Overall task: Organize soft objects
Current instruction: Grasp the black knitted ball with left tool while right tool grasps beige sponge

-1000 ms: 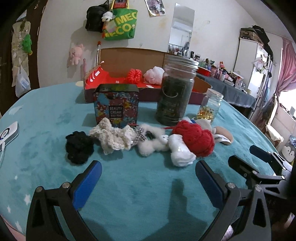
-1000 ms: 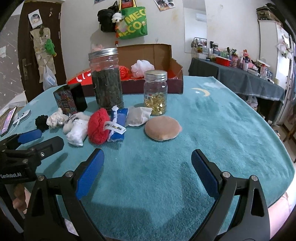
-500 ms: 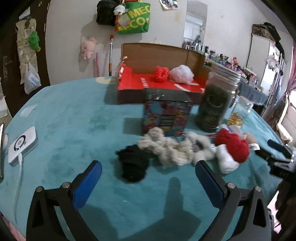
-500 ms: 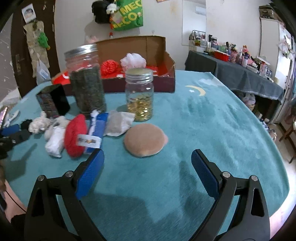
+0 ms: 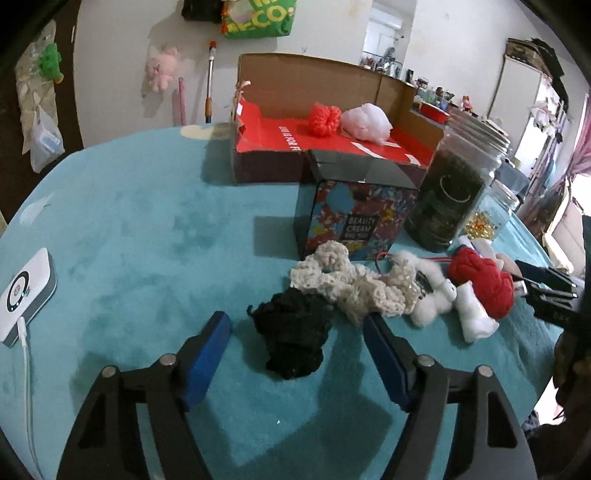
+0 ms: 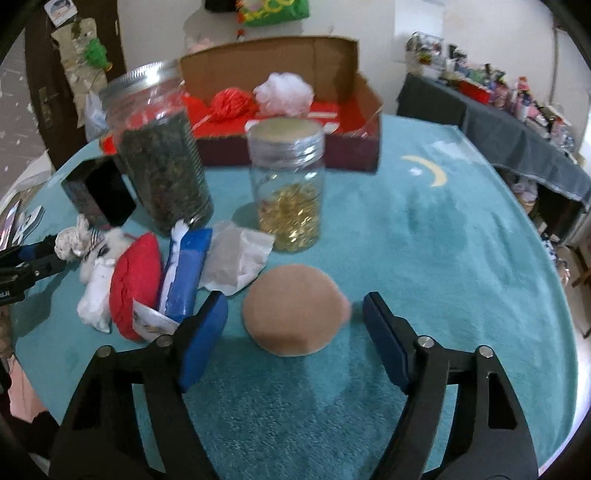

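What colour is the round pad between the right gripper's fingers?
The pad is a plain light brown, clearest in the right wrist view.

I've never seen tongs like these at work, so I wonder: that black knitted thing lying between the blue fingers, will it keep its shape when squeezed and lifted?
Probably not. The black knitted thing looks loose and crumpled, so it should squash and droop. It seems light and unlikely to slip. It touches the cream knitted piece, which might get tugged along.

Green bag (image 5: 258, 18): cut off by top edge. Small jar (image 5: 491, 218): largely hidden behind tall jar (image 5: 454, 192). Shelf clutter (image 6: 517, 92): blurred. Cardboard box (image 6: 295, 74): motion-blurred.
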`<control>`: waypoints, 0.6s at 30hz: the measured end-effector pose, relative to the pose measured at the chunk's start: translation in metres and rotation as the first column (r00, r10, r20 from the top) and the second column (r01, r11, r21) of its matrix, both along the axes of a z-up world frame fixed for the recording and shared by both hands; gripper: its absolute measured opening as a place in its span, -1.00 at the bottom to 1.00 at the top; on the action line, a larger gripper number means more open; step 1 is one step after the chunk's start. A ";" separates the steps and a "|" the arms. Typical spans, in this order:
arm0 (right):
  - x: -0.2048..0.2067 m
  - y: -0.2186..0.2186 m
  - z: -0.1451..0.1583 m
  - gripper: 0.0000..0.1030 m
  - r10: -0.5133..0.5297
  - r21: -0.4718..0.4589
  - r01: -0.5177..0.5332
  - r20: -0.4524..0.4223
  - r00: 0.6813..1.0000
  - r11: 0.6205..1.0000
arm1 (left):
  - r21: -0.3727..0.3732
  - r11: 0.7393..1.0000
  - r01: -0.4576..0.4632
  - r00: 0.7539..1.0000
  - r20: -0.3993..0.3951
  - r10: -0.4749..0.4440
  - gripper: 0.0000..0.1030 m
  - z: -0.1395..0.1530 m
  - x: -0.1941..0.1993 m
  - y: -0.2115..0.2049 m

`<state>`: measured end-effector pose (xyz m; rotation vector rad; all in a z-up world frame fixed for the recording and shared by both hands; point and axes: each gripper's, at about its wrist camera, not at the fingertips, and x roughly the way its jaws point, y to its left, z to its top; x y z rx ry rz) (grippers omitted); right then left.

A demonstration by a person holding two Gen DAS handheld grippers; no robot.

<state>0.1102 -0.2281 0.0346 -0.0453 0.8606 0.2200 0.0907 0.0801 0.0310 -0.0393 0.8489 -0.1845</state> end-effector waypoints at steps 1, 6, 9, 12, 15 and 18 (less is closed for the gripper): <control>-0.001 0.001 0.000 0.11 0.005 -0.012 -0.005 0.003 1.000 1.000 | 0.004 1.000 0.004 1.000 0.004 -0.004 0.33 0.000 0.000 -0.001; -0.005 0.003 0.000 -0.34 0.056 -0.002 -0.056 0.017 0.998 0.998 | 0.005 1.000 0.006 1.000 0.004 -0.006 -0.49 0.004 0.001 -0.001; -0.010 0.002 0.007 -0.41 0.068 0.016 -0.068 0.036 0.997 0.998 | -0.012 1.000 0.012 0.998 0.057 -0.012 -0.50 0.023 -0.003 -0.004; -0.015 0.001 0.018 -0.41 0.075 0.030 -0.077 0.065 0.995 0.997 | 0.002 0.999 0.041 0.992 0.116 -0.041 -0.50 0.041 -0.007 -0.015; -0.018 0.005 0.031 -0.41 0.094 0.034 -0.098 0.102 0.990 0.995 | -0.003 0.993 0.114 0.981 0.159 -0.113 -0.50 0.056 -0.009 -0.034; -0.021 0.012 0.042 -0.41 0.140 0.066 -0.149 0.130 0.982 0.987 | -0.040 0.979 0.201 0.968 0.159 -0.192 -0.50 0.057 -0.006 -0.055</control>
